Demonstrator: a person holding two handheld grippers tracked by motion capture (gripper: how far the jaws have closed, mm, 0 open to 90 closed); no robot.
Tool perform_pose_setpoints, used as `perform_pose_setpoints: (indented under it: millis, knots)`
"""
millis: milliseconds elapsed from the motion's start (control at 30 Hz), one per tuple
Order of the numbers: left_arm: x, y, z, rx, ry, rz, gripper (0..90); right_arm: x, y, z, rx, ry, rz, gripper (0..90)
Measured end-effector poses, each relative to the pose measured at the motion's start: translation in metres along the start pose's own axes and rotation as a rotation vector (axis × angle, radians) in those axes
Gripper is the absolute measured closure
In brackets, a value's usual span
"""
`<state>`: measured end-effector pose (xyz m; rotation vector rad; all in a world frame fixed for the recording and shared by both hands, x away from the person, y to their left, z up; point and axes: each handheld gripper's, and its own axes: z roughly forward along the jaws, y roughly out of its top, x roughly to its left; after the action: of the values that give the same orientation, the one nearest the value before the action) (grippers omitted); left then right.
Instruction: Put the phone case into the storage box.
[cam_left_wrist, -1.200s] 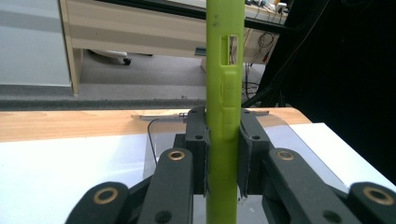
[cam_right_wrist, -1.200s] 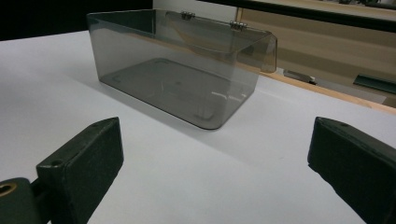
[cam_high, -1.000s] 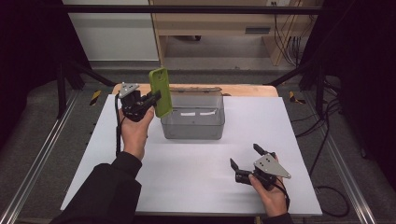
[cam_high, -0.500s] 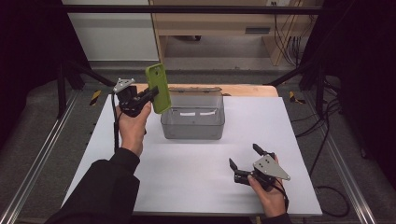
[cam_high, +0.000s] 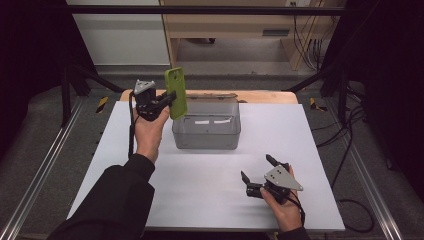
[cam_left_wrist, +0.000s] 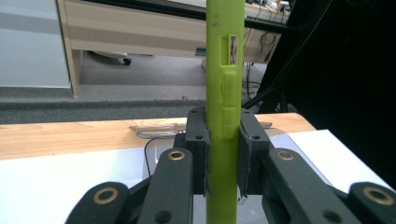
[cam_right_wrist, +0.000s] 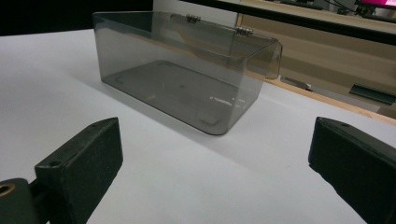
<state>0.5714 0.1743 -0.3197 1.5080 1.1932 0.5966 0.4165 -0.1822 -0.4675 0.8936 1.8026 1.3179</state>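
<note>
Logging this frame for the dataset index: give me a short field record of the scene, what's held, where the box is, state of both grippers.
held item: green rubbery phone case, upright, edge-on between the fingers in the left gripper view
left gripper: shut on the case, raised by the box's left far corner
container: clear grey plastic box, lid open, nothing inside
right gripper: open, holding nothing, low over the table, near right
surface: white table
case vs box: case above the box's left rim, not inside
</note>
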Motion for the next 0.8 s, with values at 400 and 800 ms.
perform_pose_setpoints:
  millis: [400,800]
  knots:
    - [-0.009,-0.014,0.011,0.024,0.032,0.051,77.4,0.001,0.005,-0.004,-0.019,0.012,-0.023,3.1]
    - [-0.017,-0.018,0.017,0.044,0.043,0.096,77.4,-0.014,0.002,-0.015,-0.071,0.076,0.055,6.0]
